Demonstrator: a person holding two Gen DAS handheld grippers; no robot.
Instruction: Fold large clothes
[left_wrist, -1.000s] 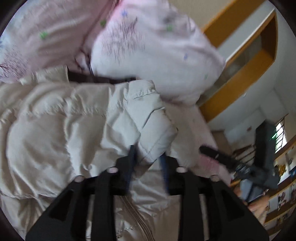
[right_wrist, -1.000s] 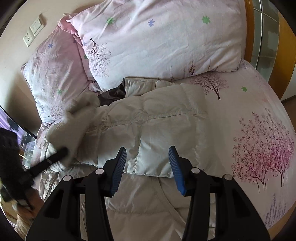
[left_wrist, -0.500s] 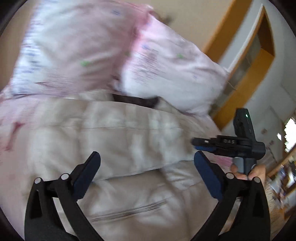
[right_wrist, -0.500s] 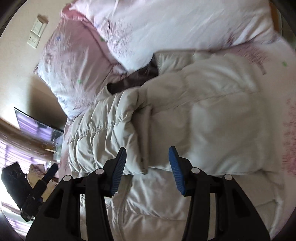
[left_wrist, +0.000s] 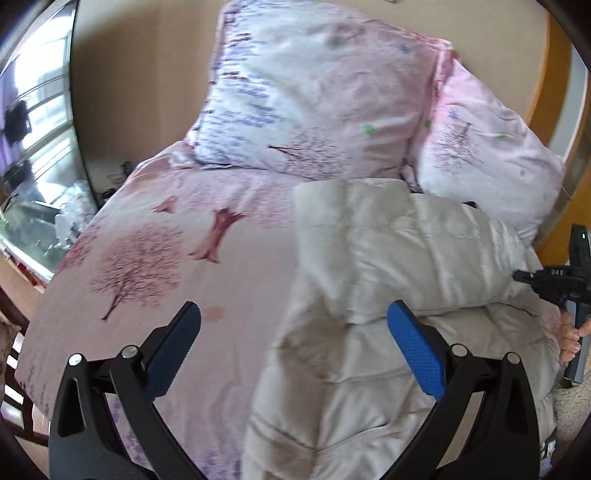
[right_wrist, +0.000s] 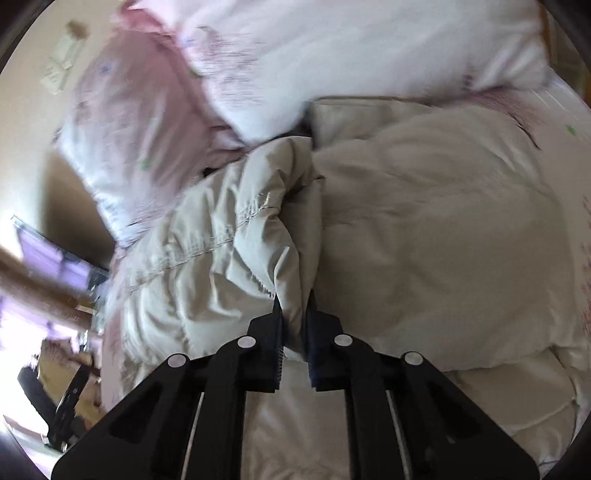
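Observation:
A cream quilted down jacket (left_wrist: 388, 266) lies on the bed, its sleeves folded across the body. My left gripper (left_wrist: 295, 332) is open wide and empty, held above the jacket's left edge and the sheet. My right gripper (right_wrist: 293, 310) is shut on the cuff end of the jacket's sleeve (right_wrist: 236, 236), which bunches up from the jaws toward the collar. The jacket body (right_wrist: 436, 240) spreads to the right of it. The right gripper's handle and the hand on it show at the right edge of the left wrist view (left_wrist: 569, 288).
The bed sheet (left_wrist: 155, 266) is pink with tree prints. Two matching pillows (left_wrist: 317, 92) (left_wrist: 487, 162) lie against the wall behind the jacket. A glass cabinet (left_wrist: 33, 155) stands left of the bed. A wooden frame (left_wrist: 554, 92) rises at the right.
My left gripper let go of the sleeve, opened wide and swung left over the sheet. My right gripper came down and closed on the sleeve's cuff end.

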